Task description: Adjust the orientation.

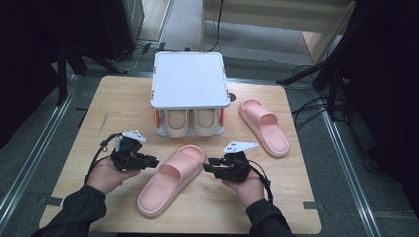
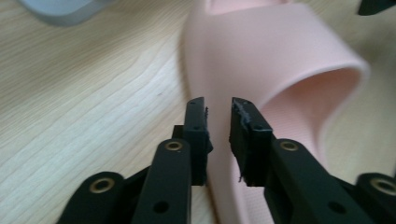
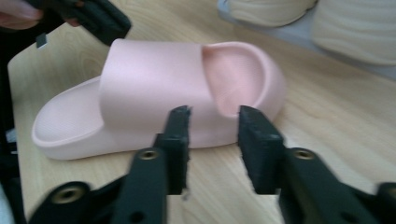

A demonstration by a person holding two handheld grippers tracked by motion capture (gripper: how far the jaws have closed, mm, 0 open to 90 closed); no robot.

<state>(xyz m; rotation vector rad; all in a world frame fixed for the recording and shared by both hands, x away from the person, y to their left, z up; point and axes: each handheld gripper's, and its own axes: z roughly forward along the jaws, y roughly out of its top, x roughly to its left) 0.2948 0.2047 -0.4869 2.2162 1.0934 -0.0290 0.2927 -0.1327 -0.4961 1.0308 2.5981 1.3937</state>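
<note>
Grippers (image 1: 154, 161) (image 1: 207, 165) flanking pink slipper (image 1: 170, 180); bare table (image 1: 99, 103) around

No text, label, brand, number or sign can be read in any of the pictures. The pink slipper (image 1: 170, 180) between the two grippers is plain, and no lettering is seen on the white rack (image 1: 189, 79) behind it or on the wooden bench (image 1: 99, 108).
</note>
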